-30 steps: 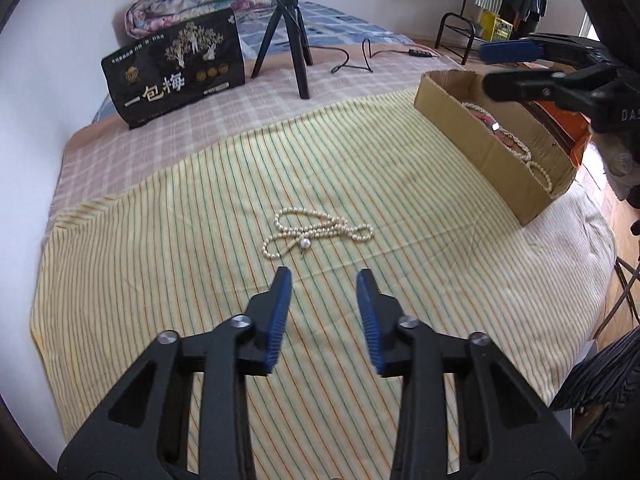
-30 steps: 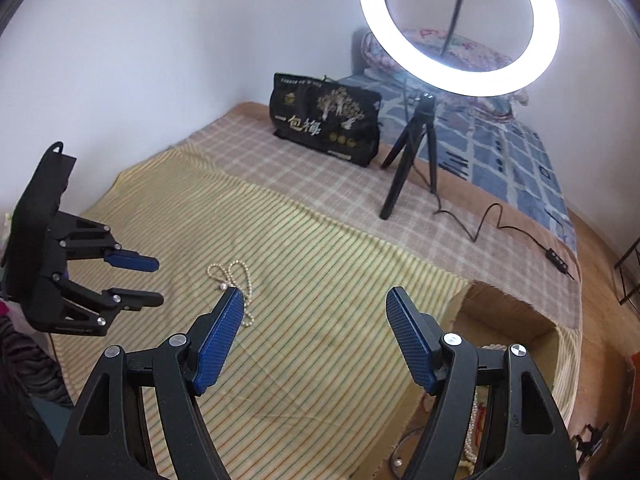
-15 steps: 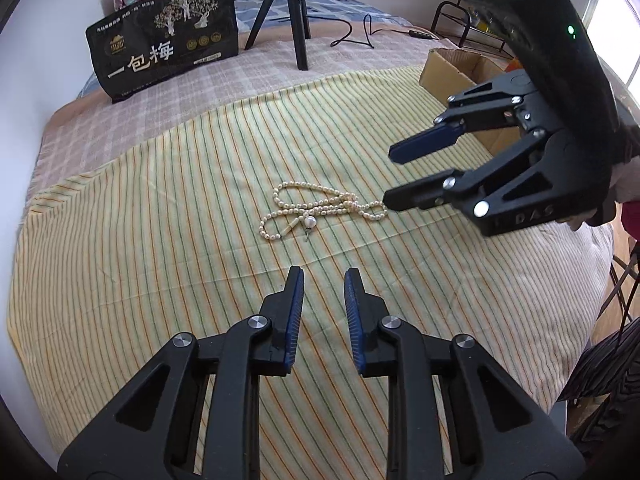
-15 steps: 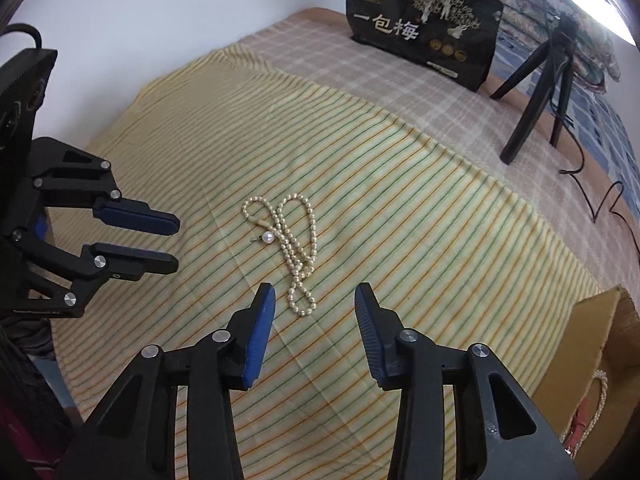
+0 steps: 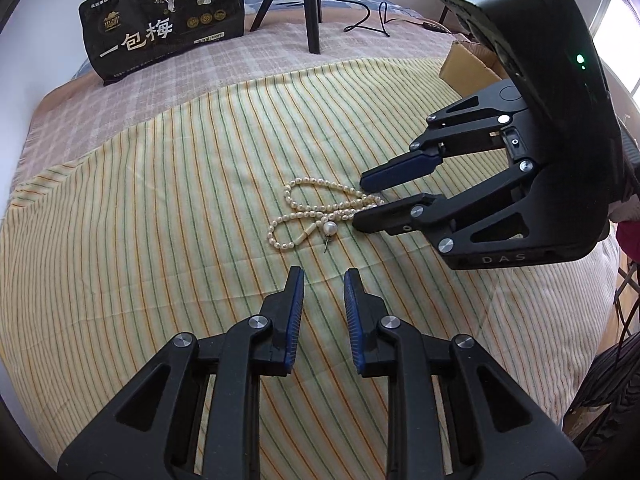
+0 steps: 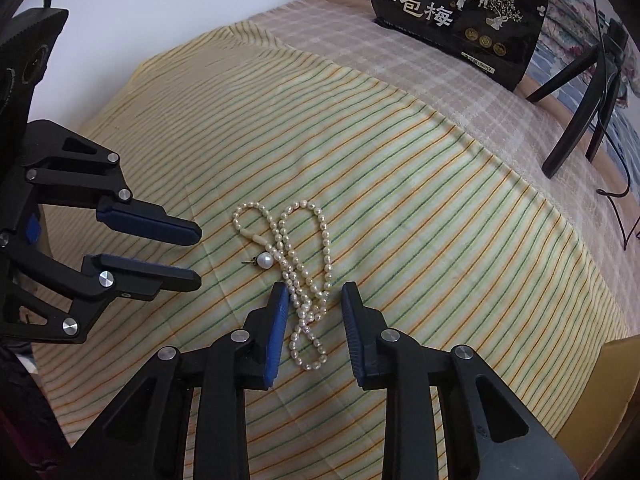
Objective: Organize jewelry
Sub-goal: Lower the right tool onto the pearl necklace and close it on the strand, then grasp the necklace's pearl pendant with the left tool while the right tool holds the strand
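Both tongs hover low over the pearl necklace (image 6: 298, 276), which lies in loose loops near the middle of the striped yellow cloth (image 5: 168, 208) spread on the bed. Right tongs (image 6: 314, 292) have just been closing; their blue pads now stand a narrow gap apart on either side of the necklace's doubled strands, and the pads do not yet press on the beads, so nothing is pinched. In the left wrist view the same tongs (image 5: 362, 200) come in from the right edge of the cloth, tips at the necklace's right end. Left tongs (image 5: 323, 276) are spread a little, with only bare cloth between the pads, just short of the necklace's near side, where a single larger pearl on a small pin (image 5: 329, 230) rests against the strands. From the right wrist view the left tongs (image 6: 196, 254) point in from the left, tips near that pearl but apart from it. Toward the head of the bed a black bag with gold characters (image 5: 164, 20) stands on a checked blanket (image 5: 224, 60), beside the legs of a black tripod (image 5: 308, 8). A cardboard box (image 5: 466, 66) sits at the cloth's far right corner, partly hidden behind the right tongs.
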Tool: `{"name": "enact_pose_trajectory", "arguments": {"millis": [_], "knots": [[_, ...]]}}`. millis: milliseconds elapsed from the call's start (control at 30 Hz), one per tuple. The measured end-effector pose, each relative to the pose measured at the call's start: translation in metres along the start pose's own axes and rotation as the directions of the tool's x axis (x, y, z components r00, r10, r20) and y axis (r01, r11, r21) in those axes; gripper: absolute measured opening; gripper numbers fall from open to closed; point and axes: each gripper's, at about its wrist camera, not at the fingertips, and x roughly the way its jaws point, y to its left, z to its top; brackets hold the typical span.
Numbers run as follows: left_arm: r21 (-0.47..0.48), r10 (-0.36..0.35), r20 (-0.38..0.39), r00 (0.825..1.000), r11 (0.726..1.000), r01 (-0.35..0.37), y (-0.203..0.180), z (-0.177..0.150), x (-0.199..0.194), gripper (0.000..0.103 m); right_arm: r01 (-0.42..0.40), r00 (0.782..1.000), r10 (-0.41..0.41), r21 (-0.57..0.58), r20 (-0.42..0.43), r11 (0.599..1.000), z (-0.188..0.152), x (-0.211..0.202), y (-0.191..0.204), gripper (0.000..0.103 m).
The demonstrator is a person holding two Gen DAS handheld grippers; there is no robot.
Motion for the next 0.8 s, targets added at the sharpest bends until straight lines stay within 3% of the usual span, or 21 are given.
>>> {"name": "enact_pose_trajectory", "arguments": {"millis": [100, 300, 533, 800], "knots": [[0.016, 0.005, -0.004, 1.0, 1.0, -0.005, -0.002, 0.002, 0.006, 0.021, 0.009, 1.0, -0.009, -0.003, 0.007, 1.0, 0.001, 0.003, -0.002, 0.023], [0.037, 0.024, -0.005, 1.0, 0.999, -0.024, -0.006, 0.007, 0.017, 0.021, -0.009, 1.0, 0.008, 0.037, 0.029, 0.999, 0.005, 0.007, -0.018, 0.006], [0.058, 0.045, 0.01, 0.999, 0.997, -0.045, -0.011, 0.017, 0.024, 0.021, -0.021, 0.999, 0.018, 0.063, 0.044, 0.998, 0.004, 0.006, -0.023, 0.004], [0.095, 0.075, 0.022, 0.997, 0.993, -0.077, -0.016, 0.021, 0.027, 0.021, 0.021, 0.998, -0.029, 0.13, 0.059, 0.991, 0.003, 0.003, -0.033, 0.002]]}}
